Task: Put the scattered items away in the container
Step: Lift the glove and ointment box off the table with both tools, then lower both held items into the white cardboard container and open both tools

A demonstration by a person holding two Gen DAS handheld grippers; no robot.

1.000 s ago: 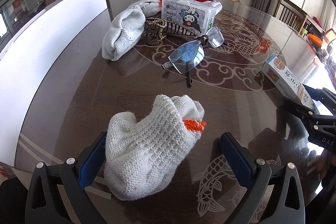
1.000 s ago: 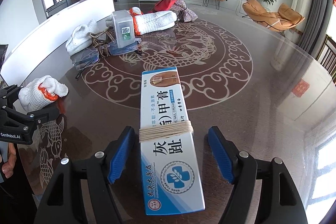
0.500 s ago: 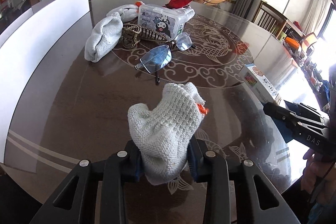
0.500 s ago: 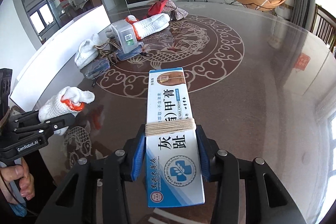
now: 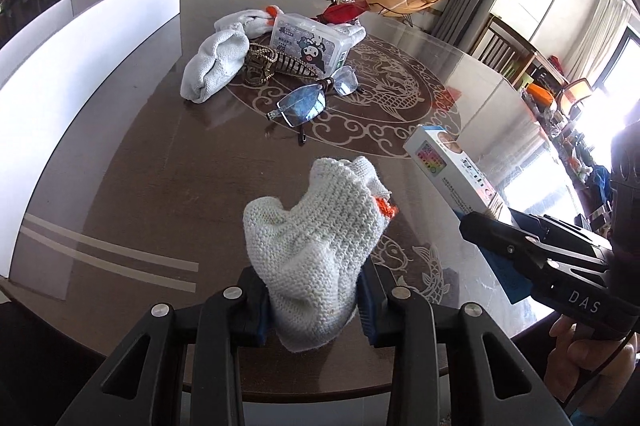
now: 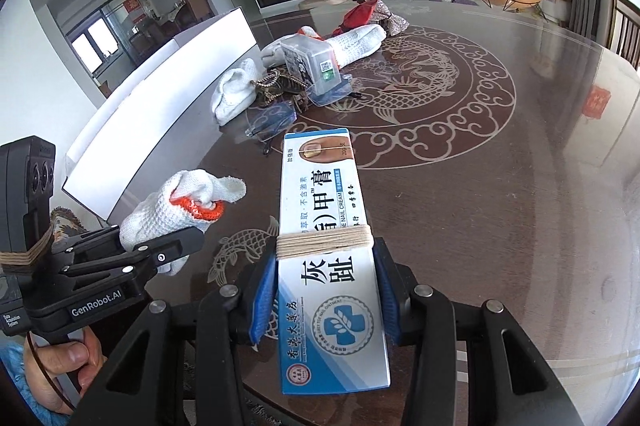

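A white knit glove (image 5: 316, 246) with an orange cuff is pinched at its lower end by my left gripper (image 5: 314, 296), which is shut on it and holds it above the dark table. My right gripper (image 6: 326, 290) is shut on a long blue-and-white nail cream box (image 6: 328, 226) wrapped with string, which sticks out forward over the table. In the right wrist view, the left gripper (image 6: 160, 254) and its glove (image 6: 176, 206) are at the left. The open white container (image 5: 80, 66) stands along the table's left side.
At the far middle of the table (image 5: 160, 166) lie glasses (image 5: 308, 98), another white knit glove (image 5: 212, 66), a brown hair claw (image 5: 268, 62), a clear plastic box with a cartoon label (image 5: 308, 44) and a red item (image 5: 344, 12). The table's rounded near edge runs under both grippers.
Both grippers stood wide open around their items a second ago. They have since shut on the glove and the box and lifted them off the table.
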